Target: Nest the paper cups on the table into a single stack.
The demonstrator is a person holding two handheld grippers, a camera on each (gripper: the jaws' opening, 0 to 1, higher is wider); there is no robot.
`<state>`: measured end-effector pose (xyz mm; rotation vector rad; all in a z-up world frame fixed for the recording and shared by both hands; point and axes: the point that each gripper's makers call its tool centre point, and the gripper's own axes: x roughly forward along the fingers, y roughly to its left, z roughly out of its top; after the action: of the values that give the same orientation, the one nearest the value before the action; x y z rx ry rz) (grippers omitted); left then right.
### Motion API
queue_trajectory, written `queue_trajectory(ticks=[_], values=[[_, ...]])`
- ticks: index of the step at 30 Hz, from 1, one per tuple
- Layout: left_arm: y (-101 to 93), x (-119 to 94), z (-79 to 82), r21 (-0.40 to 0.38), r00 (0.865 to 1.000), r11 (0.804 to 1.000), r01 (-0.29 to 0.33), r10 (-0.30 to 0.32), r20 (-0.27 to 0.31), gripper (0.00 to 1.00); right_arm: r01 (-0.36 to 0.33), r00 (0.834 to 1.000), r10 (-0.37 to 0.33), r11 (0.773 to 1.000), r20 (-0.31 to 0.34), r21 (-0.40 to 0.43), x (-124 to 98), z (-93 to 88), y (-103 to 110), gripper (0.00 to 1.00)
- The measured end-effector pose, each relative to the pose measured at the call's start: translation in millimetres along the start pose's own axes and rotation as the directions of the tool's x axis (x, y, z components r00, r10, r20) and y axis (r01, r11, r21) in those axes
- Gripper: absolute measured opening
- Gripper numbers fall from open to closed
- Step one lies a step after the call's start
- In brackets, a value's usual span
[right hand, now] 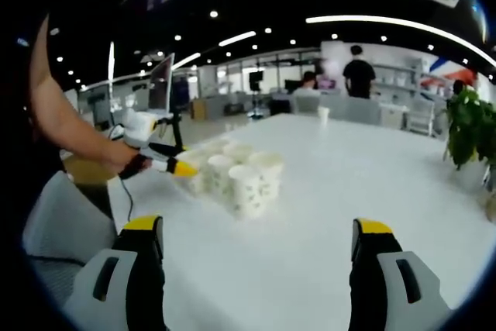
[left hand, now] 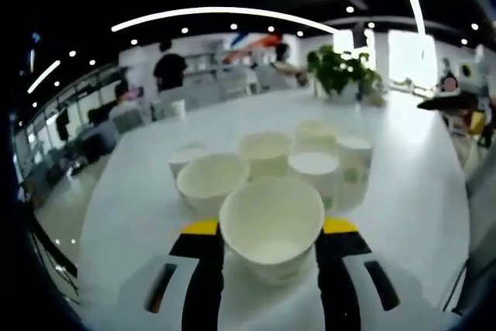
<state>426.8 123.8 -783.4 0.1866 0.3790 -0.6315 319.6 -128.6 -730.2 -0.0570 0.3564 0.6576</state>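
rear paper cups point(left hand: 316, 131): overlapped by front ones | green print point(left hand: 353, 176): blurred

Left gripper point(left hand: 271, 242) jaws around nearest paper cup point(left hand: 272, 225), cup cluster point(left hand: 291, 162) behind

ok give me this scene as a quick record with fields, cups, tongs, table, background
cups: a cluster of white paper cups standing upright, open ends up, close together on the table
nearest cup: a wide white paper cup between the left tongs' jaws
left tongs: black with yellow tips, jaws either side of the nearest cup; contact unclear
right tongs: black with yellow tips, wide open, holding nothing, short of the cluster
table: large white tabletop
stack: none formed yet
background: green potted plant at the table's far end; people seated and standing beyond
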Motion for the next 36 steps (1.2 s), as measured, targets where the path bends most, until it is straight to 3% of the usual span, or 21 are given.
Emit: queue_trajectory(ticks=[5, 21, 26, 36], values=[[-1.3, -2, 0.3, -0.010, 1.000, 1.000, 0.008, -0.008, 0.003, 0.44, 0.000, 1.000, 0.000, 1.000, 0.002, 0.001, 1, 0.6, 0, 1.00], [5.1, -20, 25.2, -0.057, 0.997, 0.998, 0.037, -0.033, 0.063, 0.41, -0.011, 1.000, 0.011, 1.000, 0.006, -0.014, 4, 6.3, 3, 1.00], [7.2, -22, 34.6, -0.043, 0.996, 0.998, 0.046, -0.043, 0.072, 0.40, -0.016, 1.000, 0.016, 1.000, 0.006, -0.020, 5, 7.9, 4, 1.00], [3.5, -26, 38.5, -0.034, 0.995, 0.997, 0.066, -0.063, 0.073, 0.39, -0.019, 1.000, 0.019, 0.999, 0.008, -0.030, 5, 8.0, 4, 1.00]])
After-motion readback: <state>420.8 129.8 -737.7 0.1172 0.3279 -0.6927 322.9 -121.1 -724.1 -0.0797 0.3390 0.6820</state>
